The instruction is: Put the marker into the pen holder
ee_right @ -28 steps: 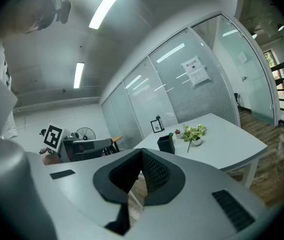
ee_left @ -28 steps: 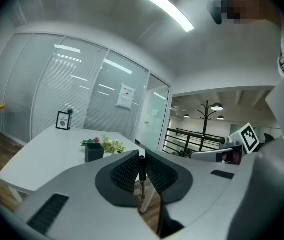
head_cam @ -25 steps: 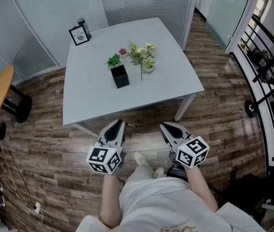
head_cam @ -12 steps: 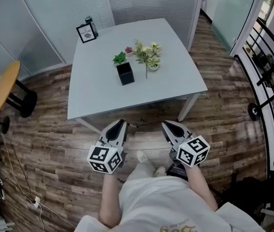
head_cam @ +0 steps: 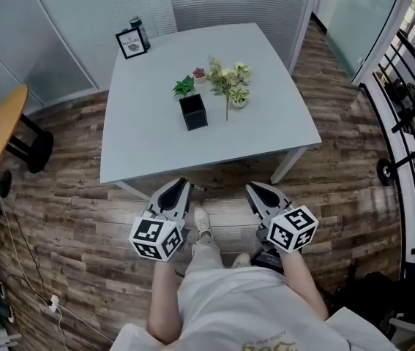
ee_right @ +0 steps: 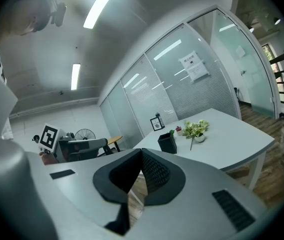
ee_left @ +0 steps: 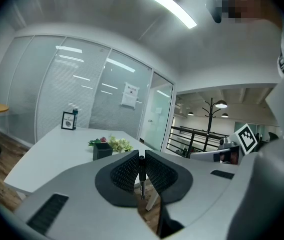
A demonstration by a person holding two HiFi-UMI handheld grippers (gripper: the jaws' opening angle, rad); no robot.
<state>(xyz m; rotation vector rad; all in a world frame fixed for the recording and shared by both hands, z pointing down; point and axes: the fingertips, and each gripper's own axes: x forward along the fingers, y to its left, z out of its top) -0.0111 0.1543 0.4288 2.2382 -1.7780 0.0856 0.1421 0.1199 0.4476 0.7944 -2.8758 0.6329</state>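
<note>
A dark marker stands upright between the jaws of my left gripper, which is shut on it. In the head view that left gripper hovers over the wooden floor just short of the table's near edge. My right gripper is level with it to the right, shut and holding nothing; its jaws meet in the right gripper view. The black square pen holder stands near the middle of the grey table, well ahead of both grippers; it also shows as pen holder and pen holder.
Small potted plants stand right of the pen holder. A framed sign and a bottle sit at the table's far left corner. A round wooden side table stands at left, black railings at right. The person's foot is between the grippers.
The table has drawn a little nearer and shifted in the head view as the person steps forward. Both grippers keep their places and states.
</note>
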